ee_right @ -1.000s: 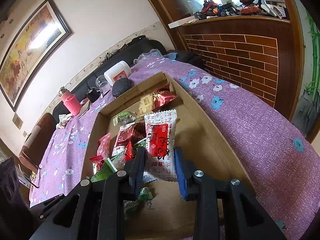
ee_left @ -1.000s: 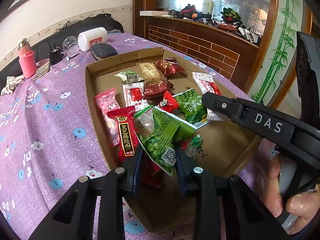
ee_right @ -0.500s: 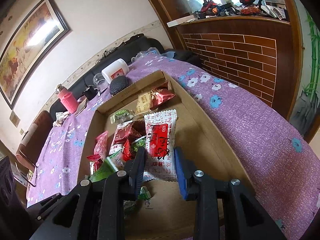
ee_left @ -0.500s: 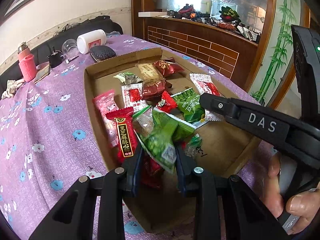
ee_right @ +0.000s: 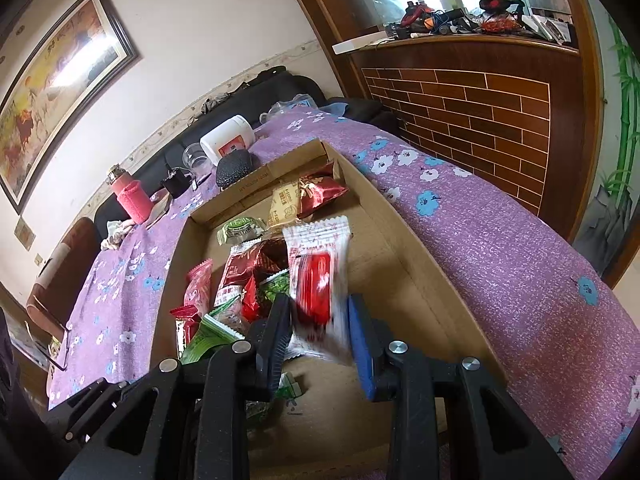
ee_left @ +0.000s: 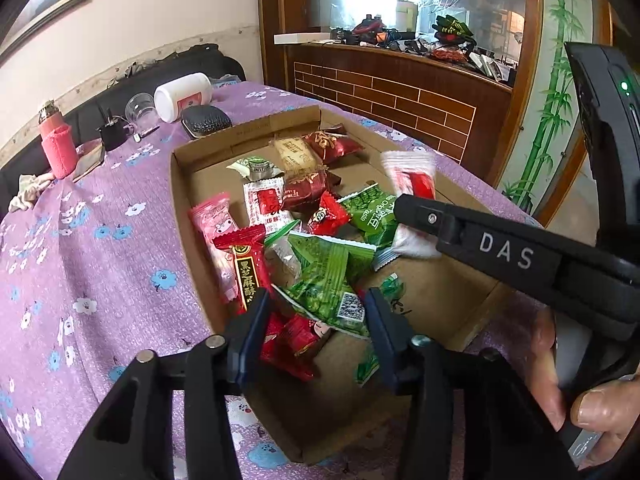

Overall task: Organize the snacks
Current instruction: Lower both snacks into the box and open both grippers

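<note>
A shallow cardboard box (ee_left: 180,200) on the purple flowered cloth holds several wrapped snacks. My left gripper (ee_left: 316,312) is over the box's near end and its jaws are opening. A green packet (ee_left: 328,280) lies loose between them on the pile, beside a red bar (ee_left: 244,256). My right gripper (ee_right: 318,320) is shut on a white-and-red packet (ee_right: 320,264), which looks blurred. In the left wrist view that packet (ee_left: 412,180) sticks up past the right gripper's black finger (ee_left: 424,216). A person's hand (ee_left: 592,400) holds the right gripper.
Beyond the box on the cloth are a black case (ee_left: 206,120), a white jar (ee_left: 182,96), a clear cup (ee_left: 140,106) and a pink bottle (ee_left: 58,144). A wooden counter with a brick pattern (ee_right: 480,112) stands to the right. A dark sofa runs along the back wall.
The left jaws have spread apart and let go of the green packet, which has settled on the pile. The white-and-red packet in the right gripper has become blurred. Neither hand has shifted.
</note>
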`<state>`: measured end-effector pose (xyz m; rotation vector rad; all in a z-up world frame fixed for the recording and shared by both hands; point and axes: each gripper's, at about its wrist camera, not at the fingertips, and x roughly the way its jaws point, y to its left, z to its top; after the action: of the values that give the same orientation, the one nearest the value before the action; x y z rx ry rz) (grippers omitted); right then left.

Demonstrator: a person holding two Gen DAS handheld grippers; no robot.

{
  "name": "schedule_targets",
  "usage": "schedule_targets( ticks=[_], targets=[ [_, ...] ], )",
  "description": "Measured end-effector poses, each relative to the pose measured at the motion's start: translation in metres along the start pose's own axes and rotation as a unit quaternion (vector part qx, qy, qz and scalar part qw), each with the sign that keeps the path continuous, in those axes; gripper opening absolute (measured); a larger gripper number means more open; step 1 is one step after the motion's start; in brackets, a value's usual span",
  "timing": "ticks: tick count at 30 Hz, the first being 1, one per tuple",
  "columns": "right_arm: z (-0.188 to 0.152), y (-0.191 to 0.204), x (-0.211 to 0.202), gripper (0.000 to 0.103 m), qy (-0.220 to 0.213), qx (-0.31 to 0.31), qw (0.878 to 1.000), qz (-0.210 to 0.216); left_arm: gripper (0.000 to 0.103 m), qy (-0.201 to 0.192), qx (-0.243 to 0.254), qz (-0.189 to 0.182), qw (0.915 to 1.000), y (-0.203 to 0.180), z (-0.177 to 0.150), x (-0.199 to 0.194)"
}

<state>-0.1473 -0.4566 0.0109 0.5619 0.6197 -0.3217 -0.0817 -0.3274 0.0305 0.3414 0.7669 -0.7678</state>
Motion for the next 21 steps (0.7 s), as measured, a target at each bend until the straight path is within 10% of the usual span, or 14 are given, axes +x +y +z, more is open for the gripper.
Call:
schedule_targets(
  ticks=[21],
  targets=[
    [-0.004,0.009,-0.027,0.060,-0.033,-0.032,0.999,-0.024,0.079,-0.039,-0.013,0.006,0.9991,0.003,0.002,-0.017]
  ],
)
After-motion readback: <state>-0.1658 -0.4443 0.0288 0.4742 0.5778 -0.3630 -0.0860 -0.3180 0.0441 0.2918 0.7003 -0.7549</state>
